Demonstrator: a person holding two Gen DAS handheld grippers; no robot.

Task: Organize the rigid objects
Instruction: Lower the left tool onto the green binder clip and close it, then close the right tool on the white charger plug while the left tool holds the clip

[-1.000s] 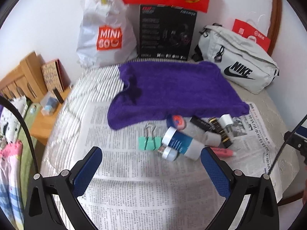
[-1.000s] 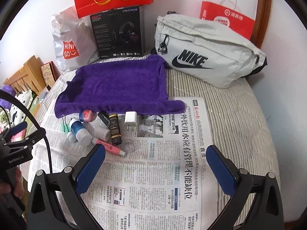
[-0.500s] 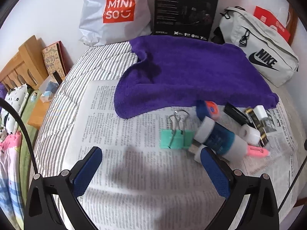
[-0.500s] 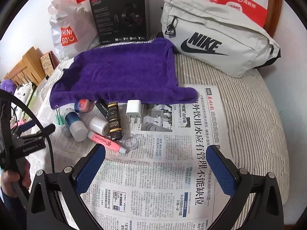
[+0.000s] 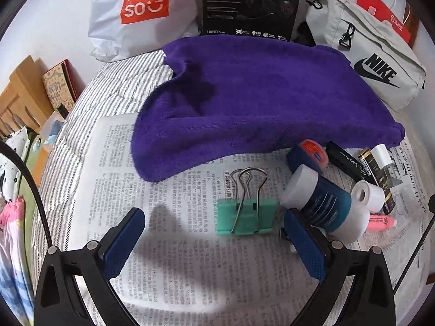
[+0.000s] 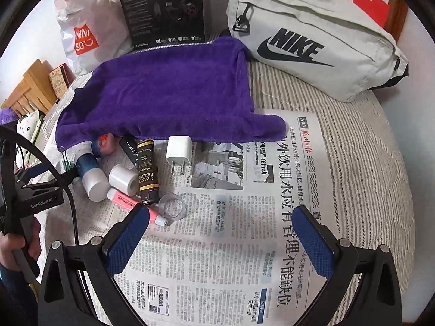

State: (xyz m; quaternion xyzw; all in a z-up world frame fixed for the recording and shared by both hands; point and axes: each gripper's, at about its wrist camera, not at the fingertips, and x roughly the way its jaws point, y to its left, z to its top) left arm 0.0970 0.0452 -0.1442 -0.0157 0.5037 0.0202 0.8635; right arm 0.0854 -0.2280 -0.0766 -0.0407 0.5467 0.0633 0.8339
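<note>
A towel (image 5: 258,100) lies behind a binder clip (image 5: 246,216) on the newspaper (image 5: 176,258). A bottle (image 5: 318,203) lies right of the clip.

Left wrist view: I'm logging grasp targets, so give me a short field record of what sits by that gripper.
left gripper: open, holding nothing
nearest item: green binder clip, flat on the newspaper between the fingers
beside right finger: blue bottle with white cap, lying on its side
behind: purple towel
right gripper: open over newspaper
</note>
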